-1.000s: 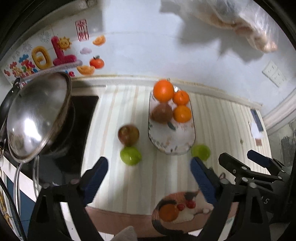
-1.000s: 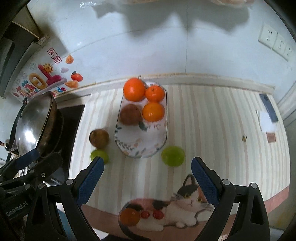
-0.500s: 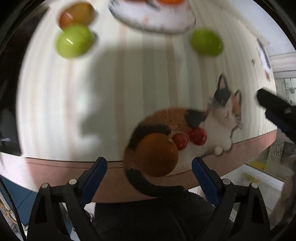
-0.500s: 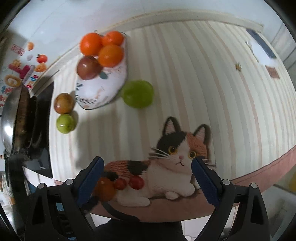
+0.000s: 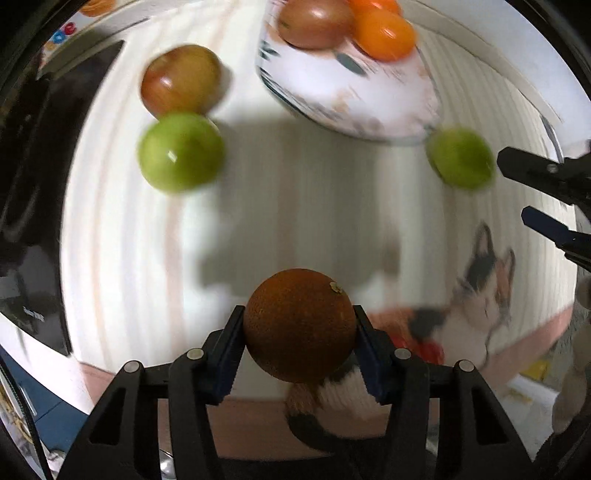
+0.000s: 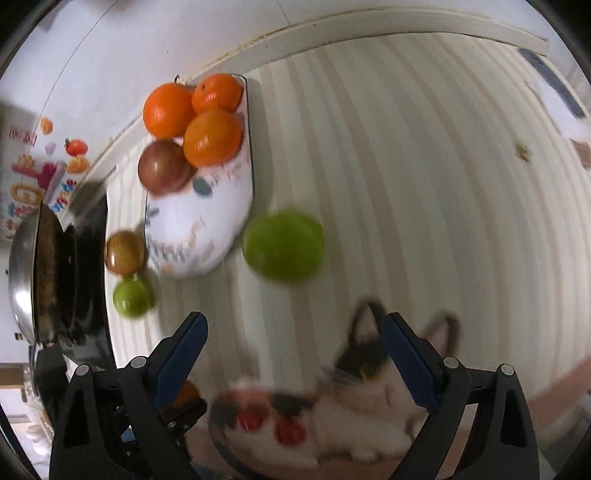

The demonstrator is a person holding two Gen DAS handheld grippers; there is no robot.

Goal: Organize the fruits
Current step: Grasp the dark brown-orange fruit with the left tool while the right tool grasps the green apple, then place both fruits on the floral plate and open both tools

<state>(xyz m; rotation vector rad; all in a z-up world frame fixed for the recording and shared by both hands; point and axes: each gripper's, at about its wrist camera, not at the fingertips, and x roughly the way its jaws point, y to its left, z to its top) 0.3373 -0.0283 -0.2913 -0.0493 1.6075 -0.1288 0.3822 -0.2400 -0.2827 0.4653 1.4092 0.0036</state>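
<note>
My left gripper (image 5: 300,326) is shut on an orange (image 5: 300,325) and holds it above the near edge of the striped mat. The white oval plate (image 5: 354,96) lies ahead with a reddish fruit (image 5: 314,22) and oranges (image 5: 384,35) on it. A red-green apple (image 5: 181,79) and a green apple (image 5: 181,151) lie left of the plate; another green apple (image 5: 460,157) lies at its right. My right gripper (image 6: 295,354) is open and empty, near that green apple (image 6: 283,245), with the plate (image 6: 199,225) at its left.
A steel wok (image 6: 40,269) on a dark hob stands at the left edge. The cat picture on the mat (image 6: 354,413) with two small red fruits (image 6: 269,426) lies near the front edge. The wall runs behind the plate.
My left gripper dropped to the orange on the cat picture, shut on it and lifted it. My right gripper moved lower and closer to the mat, staying open.
</note>
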